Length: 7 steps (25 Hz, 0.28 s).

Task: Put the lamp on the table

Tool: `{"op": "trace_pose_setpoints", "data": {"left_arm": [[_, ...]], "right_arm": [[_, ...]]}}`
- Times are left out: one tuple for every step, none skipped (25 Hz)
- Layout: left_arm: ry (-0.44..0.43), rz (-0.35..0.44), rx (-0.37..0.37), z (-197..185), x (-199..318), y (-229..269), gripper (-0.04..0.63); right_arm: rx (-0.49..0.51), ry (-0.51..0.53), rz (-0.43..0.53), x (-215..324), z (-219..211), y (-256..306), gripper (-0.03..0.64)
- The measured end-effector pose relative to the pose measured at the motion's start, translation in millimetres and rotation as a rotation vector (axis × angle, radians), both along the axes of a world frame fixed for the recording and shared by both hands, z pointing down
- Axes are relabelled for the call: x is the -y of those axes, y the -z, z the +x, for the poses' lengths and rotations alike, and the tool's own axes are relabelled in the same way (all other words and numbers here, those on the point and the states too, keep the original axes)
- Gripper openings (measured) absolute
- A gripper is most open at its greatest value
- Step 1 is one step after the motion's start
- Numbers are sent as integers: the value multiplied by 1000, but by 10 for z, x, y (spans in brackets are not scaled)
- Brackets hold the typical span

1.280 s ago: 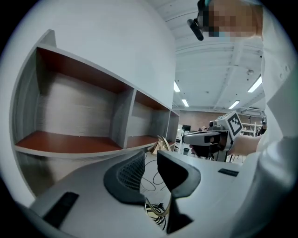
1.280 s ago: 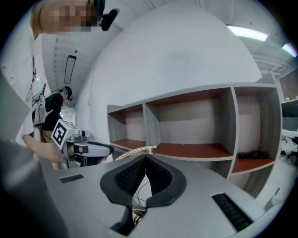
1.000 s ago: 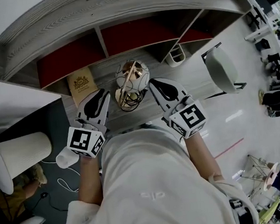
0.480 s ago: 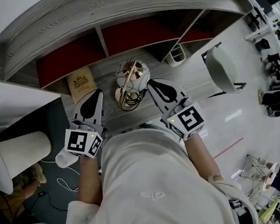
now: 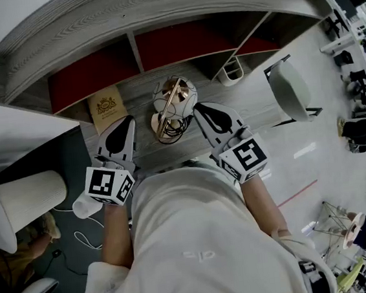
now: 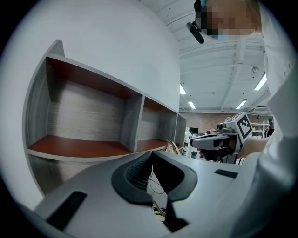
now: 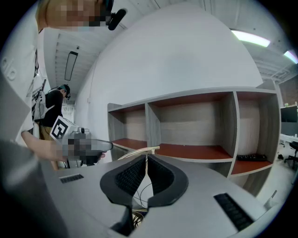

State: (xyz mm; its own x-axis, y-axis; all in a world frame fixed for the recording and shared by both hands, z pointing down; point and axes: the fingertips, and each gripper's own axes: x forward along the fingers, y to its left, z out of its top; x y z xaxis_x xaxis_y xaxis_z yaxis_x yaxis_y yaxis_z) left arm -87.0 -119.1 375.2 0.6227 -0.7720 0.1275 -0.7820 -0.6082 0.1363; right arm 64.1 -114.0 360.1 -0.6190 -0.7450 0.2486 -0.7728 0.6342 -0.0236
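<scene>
Lamp point(image 5: 173, 106) stood on worktop point(image 5: 257, 112) between my left gripper point(image 5: 128, 121) and right gripper point(image 5: 199, 108); fingers point(image 6: 132, 173) closed, empty. I feared nudge toppling it.

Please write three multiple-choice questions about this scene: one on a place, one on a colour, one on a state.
1. Where does the lamp stand? A: inside a shelf compartment. B: on the desk, between left gripper and right gripper. C: on the floor.
2. What colour are the shelf floors? A: red. B: blue. C: green.
3. How are the left gripper's jaws? A: wide apart. B: closed on a book. C: shut.
Key: B, seen in the head view; A, red boards show; C, its pads meet.
</scene>
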Motion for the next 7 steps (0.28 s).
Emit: {"op": "trace_pose_setpoints", "data": {"left_arm": [[3,-2,-2,-11,-1,-4,19],[6,-3,-4,-22,0,-7,18],[8,-5,-7,-30,0,-9,20],[8,-6,-9,-32,-1,-11,18],[6,-6,-10,-31,-3,-14,20],[3,-7,-10,-29,-6,-16,20],[0,-8,-10,-26,-9,-19,19]], "right_arm": [[2,-1,-1,-4,-3,-5,31],[4,-2,-3,-8,-5,-13,31],[5,-3,-5,-12,-7,-23,31],[6,-4,-7,-15,-11,-30,31],[5,-3,-7,-19,-16,-34,31],[5,-2,-7,-23,-21,-36,31],[4,-1,-7,-27,-25,-37,31]]}}
